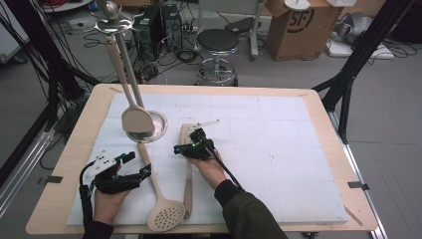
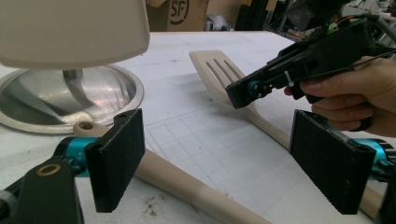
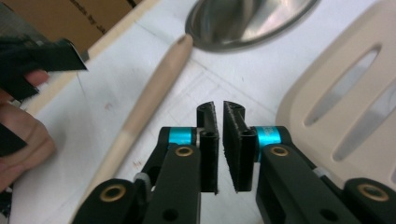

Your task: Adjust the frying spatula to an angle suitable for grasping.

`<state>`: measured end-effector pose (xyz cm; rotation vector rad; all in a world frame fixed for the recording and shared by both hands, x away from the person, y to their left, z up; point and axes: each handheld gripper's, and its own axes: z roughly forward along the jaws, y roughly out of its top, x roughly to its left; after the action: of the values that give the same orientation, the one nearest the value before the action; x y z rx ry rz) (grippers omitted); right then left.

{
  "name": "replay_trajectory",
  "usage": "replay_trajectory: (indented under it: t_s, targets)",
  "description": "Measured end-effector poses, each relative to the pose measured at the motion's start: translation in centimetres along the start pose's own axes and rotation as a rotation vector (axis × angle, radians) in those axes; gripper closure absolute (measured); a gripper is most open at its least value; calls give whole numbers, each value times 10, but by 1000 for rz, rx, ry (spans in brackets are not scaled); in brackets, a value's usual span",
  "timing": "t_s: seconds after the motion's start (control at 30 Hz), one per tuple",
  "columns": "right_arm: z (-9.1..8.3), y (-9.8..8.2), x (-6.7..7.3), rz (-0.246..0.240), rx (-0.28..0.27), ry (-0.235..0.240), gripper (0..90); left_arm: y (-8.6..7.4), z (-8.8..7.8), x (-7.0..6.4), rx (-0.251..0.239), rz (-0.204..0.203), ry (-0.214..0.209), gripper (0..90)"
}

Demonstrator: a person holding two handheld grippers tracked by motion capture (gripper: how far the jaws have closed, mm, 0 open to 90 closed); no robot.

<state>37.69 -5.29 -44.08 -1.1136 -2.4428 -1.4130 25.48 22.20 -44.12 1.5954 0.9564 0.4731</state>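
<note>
Right gripper point(image 3: 220, 149) jaws clenched on nothing beside the beige slotted plastic spatula point(image 3: 345, 98); left gripper point(image 2: 224, 163) view shows wide-released jaws.

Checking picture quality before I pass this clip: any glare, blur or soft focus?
High view: even light, sharp. Left gripper view: glare on the steel stand base, and the spatula blade hanging close above it is soft. Right gripper view: the slotted turner is blurred.

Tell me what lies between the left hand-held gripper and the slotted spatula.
In the high view, the skimmer spoon's handle lies between the left hand-held gripper and the slotted spatula, on the white mat. The left gripper view shows it too.
</note>
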Motion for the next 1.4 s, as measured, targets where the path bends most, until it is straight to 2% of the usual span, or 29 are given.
replay_trajectory:
  t_s: [0.17,0.3,0.43,0.67,0.8,1.0,1.1,1.4]
  targets:
    - [8,-3,-2,5,50,10,893,0,0,-1,-1,1,-2,190]
    - [14,-6,-1,-6,102,-12,893,0,0,0,-1,0,-2,190]
    - [17,-8,-2,0,126,-16,893,0,0,0,-1,1,-2,190]
    - [17,-8,-5,16,130,-6,893,0,0,0,-1,0,-2,191]
    - [15,-8,-7,26,130,-23,895,0,0,0,-1,0,-2,191]
    - [11,-7,-4,-11,141,-88,896,0,0,-1,1,1,-2,191]
    - [8,-6,-3,-24,144,-105,896,0,0,-1,-2,1,-2,191]
    - [7,-6,-1,-32,147,-119,897,0,0,-1,-1,2,-2,192]
